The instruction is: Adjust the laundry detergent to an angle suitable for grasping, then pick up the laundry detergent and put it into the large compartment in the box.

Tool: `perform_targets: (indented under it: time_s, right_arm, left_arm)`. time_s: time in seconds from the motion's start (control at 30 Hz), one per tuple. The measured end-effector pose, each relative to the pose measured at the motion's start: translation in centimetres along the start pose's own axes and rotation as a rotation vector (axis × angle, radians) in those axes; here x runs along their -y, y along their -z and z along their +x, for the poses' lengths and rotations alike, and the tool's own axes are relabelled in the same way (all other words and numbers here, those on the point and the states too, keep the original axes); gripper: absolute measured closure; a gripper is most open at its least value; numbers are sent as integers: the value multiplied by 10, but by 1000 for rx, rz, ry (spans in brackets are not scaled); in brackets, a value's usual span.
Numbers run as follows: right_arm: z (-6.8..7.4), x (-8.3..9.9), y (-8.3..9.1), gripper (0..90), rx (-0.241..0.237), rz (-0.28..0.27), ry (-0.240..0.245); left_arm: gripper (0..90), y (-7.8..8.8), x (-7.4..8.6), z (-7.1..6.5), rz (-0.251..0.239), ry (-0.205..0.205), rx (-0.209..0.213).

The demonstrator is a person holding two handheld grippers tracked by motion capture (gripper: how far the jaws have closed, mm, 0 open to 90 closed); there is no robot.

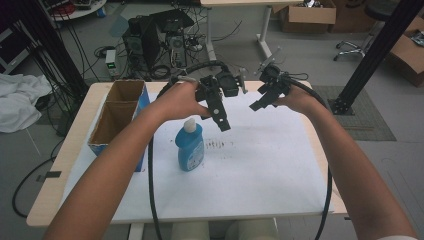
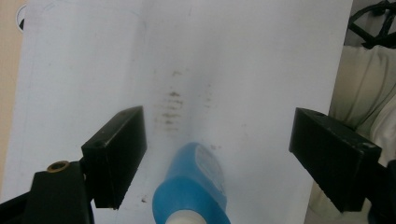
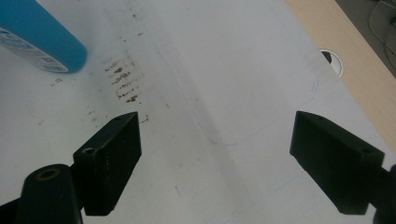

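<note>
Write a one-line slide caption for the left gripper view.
Open left claw hovering above an upright blue bottle on white paper.

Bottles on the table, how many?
1. A blue bottle with a white cap stands upright on the white sheet, right of the cardboard box. The box's inside is partly hidden, so more could be there.

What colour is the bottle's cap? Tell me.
White, on the blue bottle; the cap shows best in the high view.

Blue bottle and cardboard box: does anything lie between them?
No. In the high view the stretch between the blue bottle and the cardboard box is bare white sheet, crossed above by a forearm.
</note>
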State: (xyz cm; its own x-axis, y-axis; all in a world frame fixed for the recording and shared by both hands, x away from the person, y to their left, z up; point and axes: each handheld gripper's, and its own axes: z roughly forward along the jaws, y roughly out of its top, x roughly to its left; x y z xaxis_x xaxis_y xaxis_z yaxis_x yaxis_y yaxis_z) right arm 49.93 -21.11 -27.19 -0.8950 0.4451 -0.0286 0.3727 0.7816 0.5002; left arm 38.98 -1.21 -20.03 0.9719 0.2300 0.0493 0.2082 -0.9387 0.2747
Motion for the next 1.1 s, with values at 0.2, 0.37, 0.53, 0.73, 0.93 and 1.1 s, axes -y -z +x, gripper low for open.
perform_targets:
  time_s: [0.2,0.37,0.53,0.73,0.93,1.1]
  right_arm:
    - [0,1,2,164,3,-1,-1]
    - [-1,1,2,164,4,-1,-4]
    - [1,0,1,164,2,2,1]
    - [-1,1,0,164,4,4,-4]
    - [-1,2,2,164,7,4,-1]
    - [1,2,2,164,10,6,3]
  left_arm:
    - [197,2,-2,0,-5,1,-6]
    - [197,3,-1,-2,-4,7,-12]
    - [197,2,1,-1,-2,15,-16]
    - [197,1,1,0,-2,23,-22]
    - [196,3,2,0,-4,51,-35]
    - [196,9,10,-1,9,114,-70]
